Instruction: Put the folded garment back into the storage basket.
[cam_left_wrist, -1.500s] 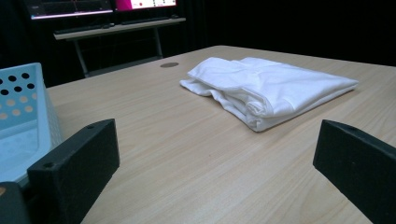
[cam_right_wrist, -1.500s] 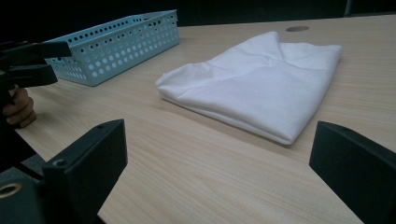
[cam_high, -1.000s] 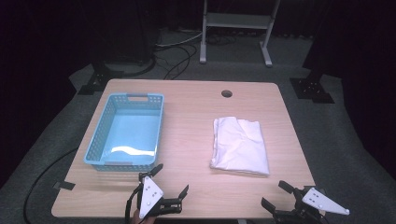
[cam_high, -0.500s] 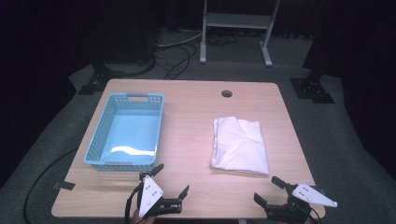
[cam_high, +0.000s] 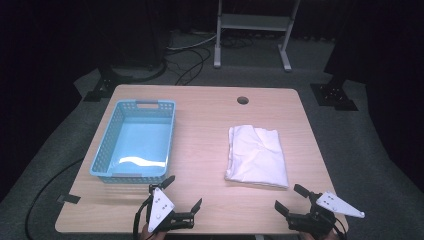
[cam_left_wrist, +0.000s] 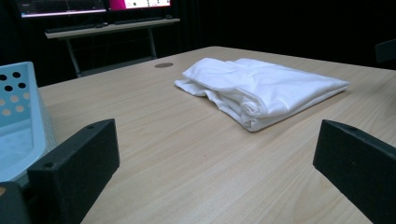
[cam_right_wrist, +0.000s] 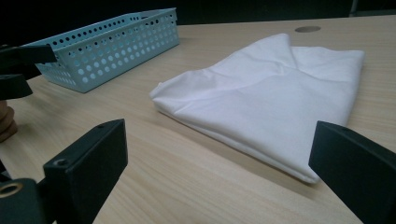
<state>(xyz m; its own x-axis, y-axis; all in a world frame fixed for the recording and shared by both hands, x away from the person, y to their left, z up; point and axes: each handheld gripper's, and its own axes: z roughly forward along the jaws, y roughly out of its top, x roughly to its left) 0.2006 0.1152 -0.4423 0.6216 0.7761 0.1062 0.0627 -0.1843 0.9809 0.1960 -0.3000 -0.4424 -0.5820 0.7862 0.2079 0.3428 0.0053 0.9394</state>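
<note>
At the near edge of the light wooden surface (cam_high: 200, 130), the left gripper (cam_high: 184, 192) rests just in front of the basket's near right corner, jaws spread wide apart and holding nothing. The right gripper (cam_high: 288, 197) sits near the right corner of that edge, its jaws likewise wide apart and empty, aimed at the cloth just ahead.

A little farther in lies the folded white cloth (cam_high: 256, 156), flat on the right half of the surface (its folded edges show thick and layered in the left gripper view (cam_left_wrist: 261, 88)); neither gripper touches it. In the right gripper view the cloth (cam_right_wrist: 275, 102) sits between and just beyond the jaws.

On the left half stands a light blue perforated plastic basket (cam_high: 102, 152), well apart from the cloth. Toward the far edge is a small round cable hole (cam_high: 243, 100).
</note>
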